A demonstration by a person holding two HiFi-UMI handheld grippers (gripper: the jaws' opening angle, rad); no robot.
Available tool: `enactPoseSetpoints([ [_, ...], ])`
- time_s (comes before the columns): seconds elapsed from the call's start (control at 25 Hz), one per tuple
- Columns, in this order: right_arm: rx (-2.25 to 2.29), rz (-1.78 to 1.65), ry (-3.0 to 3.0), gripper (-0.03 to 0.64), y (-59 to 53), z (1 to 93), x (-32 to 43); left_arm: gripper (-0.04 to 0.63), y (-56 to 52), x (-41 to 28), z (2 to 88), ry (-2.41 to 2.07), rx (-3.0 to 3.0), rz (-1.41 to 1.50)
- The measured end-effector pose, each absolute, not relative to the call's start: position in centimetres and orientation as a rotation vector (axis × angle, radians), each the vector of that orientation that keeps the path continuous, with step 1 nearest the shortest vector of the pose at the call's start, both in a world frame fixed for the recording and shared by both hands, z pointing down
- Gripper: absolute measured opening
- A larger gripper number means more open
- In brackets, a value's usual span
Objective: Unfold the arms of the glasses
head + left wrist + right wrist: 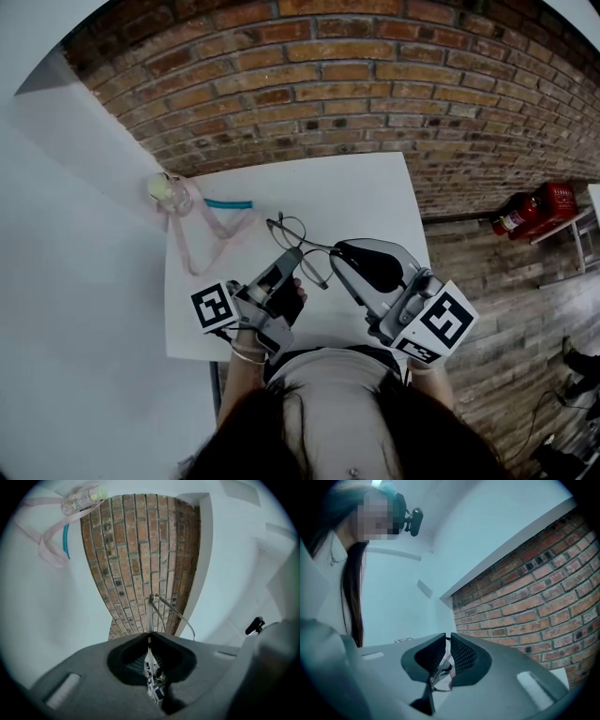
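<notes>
Thin wire glasses (298, 240) hang just above the white table (375, 187), over its near half. The left gripper (293, 255) and the right gripper (337, 250) each pinch tight on a slim part of them. Bare tabletop spreads ahead and rightward, and a pink strap (202, 225) lies along the far left edge.

White table (366, 202): a small clear bottle (164, 190) sits at its far-left corner, its pink strap (202, 239) looped across the tabletop. A teal strip (229, 203) lies beside the strap. Beyond the table's far edge stands a brick wall (375, 84). Right of the table lies a red fire extinguisher (516, 217).
</notes>
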State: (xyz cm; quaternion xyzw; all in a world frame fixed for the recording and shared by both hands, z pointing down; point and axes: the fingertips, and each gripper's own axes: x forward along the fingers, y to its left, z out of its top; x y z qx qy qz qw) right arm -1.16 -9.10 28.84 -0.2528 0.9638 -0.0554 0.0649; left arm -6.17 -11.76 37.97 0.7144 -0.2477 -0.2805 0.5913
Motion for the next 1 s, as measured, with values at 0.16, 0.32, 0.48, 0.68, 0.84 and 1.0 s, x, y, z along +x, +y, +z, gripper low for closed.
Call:
enactPoseSetpoints([
  [0.16,-0.773,-0.158,2.9,0.04,-9.4,28.5,-1.0,0.023,-11.7,-5.9,38.3,-0.571,1.663,-0.637],
  [0.32,-0.779,-0.157,2.888,0.04,-9.7,28.1,-0.6,0.023,-11.4,-5.4,38.5,-0.562,1.667,-0.622],
  [0.48,-0.785,-0.145,2.887,0.04,-10.1,27.7,-0.5,0.023,-11.4,-5.0,38.7,-0.552,1.662,-0.613],
  [0.68,-0.794,-0.128,2.889,0.041,-10.5,27.4,-0.3,0.023,-11.1,-4.4,38.9,-0.538,1.656,-0.599],
  [0.84,-0.799,-0.127,2.884,0.041,-10.9,27.2,-0.3,0.023,-11.1,-4.3,39.0,-0.532,1.657,-0.592],
  [1.0,-0.806,-0.129,2.874,0.041,-11.3,26.9,-0.3,0.023,-11.0,-4.1,39.1,-0.523,1.657,-0.587],
])
